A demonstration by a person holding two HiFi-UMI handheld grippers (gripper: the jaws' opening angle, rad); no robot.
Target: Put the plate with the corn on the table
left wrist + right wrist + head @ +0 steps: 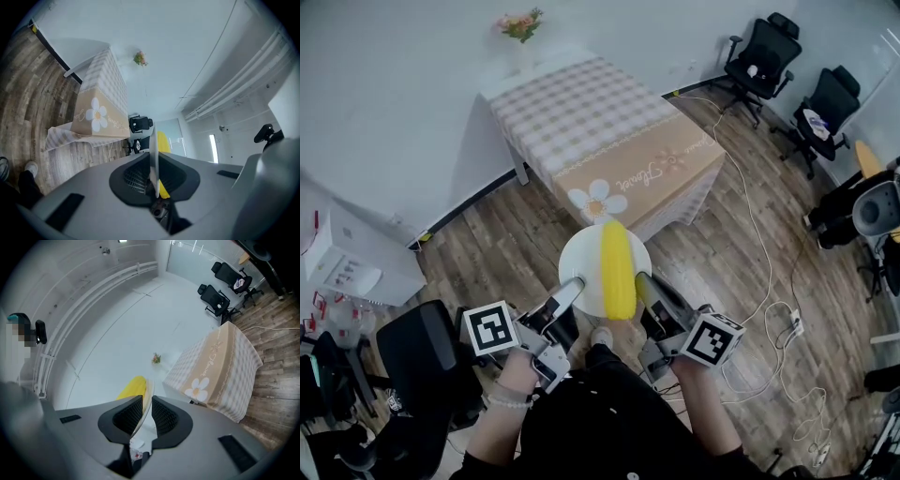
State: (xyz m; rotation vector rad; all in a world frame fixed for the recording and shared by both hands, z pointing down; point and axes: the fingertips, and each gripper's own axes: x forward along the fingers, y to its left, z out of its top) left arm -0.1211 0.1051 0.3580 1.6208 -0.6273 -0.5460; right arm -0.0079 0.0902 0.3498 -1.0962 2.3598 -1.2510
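A white plate (579, 258) carrying a yellow corn cob (617, 267) hangs in the air above the wooden floor, just short of the near corner of the table (581, 122) with its checked cloth. My left gripper (574, 285) is shut on the plate's left rim and my right gripper (643, 284) on its right rim. The left gripper view shows the plate (153, 145) edge-on between the pads of the left gripper (153, 160), the corn (163, 140) beyond it. The right gripper (146, 401) clamps the plate's edge (149, 392) too, beside the corn (133, 386).
A vase of flowers (521, 26) stands at the table's far edge by the wall. Office chairs (764, 52) stand at the right, and cables with a power strip (792, 323) lie on the floor. A black chair (417, 356) is at the lower left beside white boxes (347, 262).
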